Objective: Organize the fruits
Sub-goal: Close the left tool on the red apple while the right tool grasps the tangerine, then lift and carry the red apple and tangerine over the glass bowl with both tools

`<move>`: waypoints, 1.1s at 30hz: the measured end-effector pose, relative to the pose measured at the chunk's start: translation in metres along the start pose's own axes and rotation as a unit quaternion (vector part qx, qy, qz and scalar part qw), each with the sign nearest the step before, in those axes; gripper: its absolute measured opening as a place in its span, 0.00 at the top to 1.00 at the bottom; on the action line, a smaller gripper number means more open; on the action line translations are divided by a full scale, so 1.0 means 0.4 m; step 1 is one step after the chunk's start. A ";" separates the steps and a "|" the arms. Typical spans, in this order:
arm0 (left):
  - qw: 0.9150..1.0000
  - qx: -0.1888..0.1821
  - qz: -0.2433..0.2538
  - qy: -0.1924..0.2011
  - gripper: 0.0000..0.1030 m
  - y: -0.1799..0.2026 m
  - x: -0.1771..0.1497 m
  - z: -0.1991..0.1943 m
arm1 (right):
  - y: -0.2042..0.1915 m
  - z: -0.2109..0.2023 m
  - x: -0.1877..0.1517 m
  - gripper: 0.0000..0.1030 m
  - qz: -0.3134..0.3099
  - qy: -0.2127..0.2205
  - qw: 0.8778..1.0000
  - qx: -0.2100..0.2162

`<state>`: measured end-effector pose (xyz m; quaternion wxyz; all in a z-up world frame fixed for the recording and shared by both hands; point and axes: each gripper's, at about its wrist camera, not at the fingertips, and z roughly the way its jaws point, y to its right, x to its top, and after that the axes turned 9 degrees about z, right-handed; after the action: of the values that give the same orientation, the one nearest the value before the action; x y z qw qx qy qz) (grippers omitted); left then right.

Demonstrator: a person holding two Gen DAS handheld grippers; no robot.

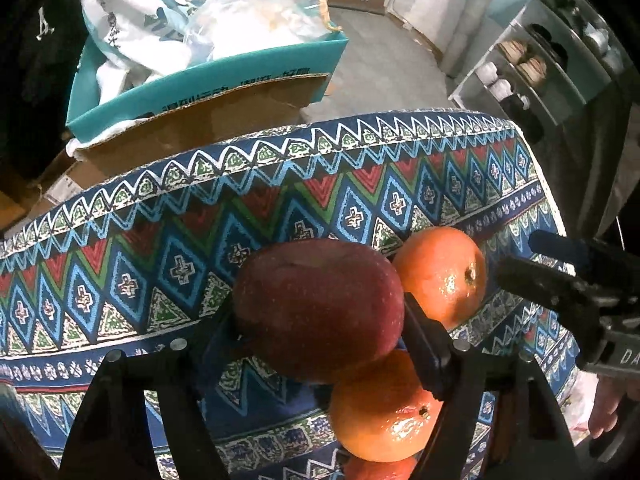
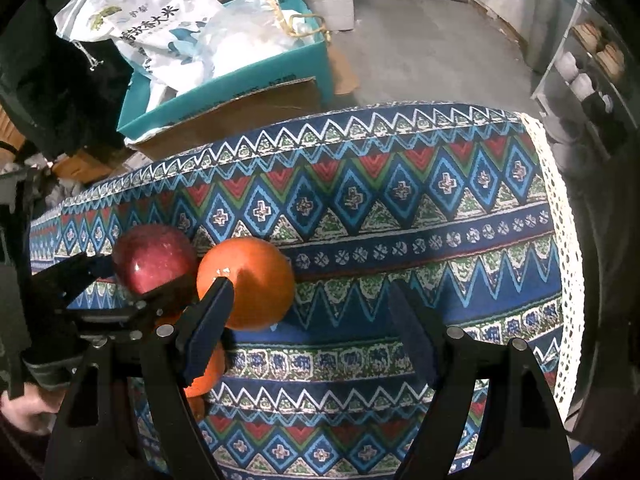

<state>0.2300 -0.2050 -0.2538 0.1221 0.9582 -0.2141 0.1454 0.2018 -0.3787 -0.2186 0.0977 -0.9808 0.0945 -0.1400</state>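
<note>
My left gripper [image 1: 320, 324] is shut on a dark red apple [image 1: 318, 308], holding it just over the patterned tablecloth [image 1: 160, 248]. One orange [image 1: 442, 274] lies to the apple's right and a second orange [image 1: 380, 412] lies under it, nearer me; a third shows at the bottom edge. In the right wrist view the apple [image 2: 152, 258] sits between the left gripper's fingers, with an orange [image 2: 252, 284] beside it. My right gripper [image 2: 312, 320] is open and empty, its left finger in front of that orange.
The tablecloth [image 2: 400, 240] covers a table whose far edge and right lace edge are close. Beyond it stand a teal box [image 1: 208, 80] with white bags and a cardboard box on the floor. A shelf [image 1: 532, 64] with jars stands at the far right.
</note>
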 end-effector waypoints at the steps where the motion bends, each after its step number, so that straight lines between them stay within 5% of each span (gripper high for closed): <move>1: 1.000 0.007 0.002 0.001 0.24 -0.001 -0.002 -0.003 | -0.003 0.002 0.000 0.23 -0.001 0.000 1.000 0.002; 16: 0.998 0.046 -0.025 0.016 0.24 -0.134 -0.053 -0.080 | -0.089 0.085 0.005 0.23 -0.018 -0.037 0.999 0.030; 33: 0.998 0.051 -0.042 0.020 0.24 -0.171 -0.099 -0.121 | -0.141 0.153 -0.021 0.35 -0.041 -0.044 0.998 -0.028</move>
<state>0.2151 -0.1157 -0.2338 0.0834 0.9682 -0.1634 0.1703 0.2208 -0.3124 -0.2661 0.0681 -0.9914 0.0535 -0.0977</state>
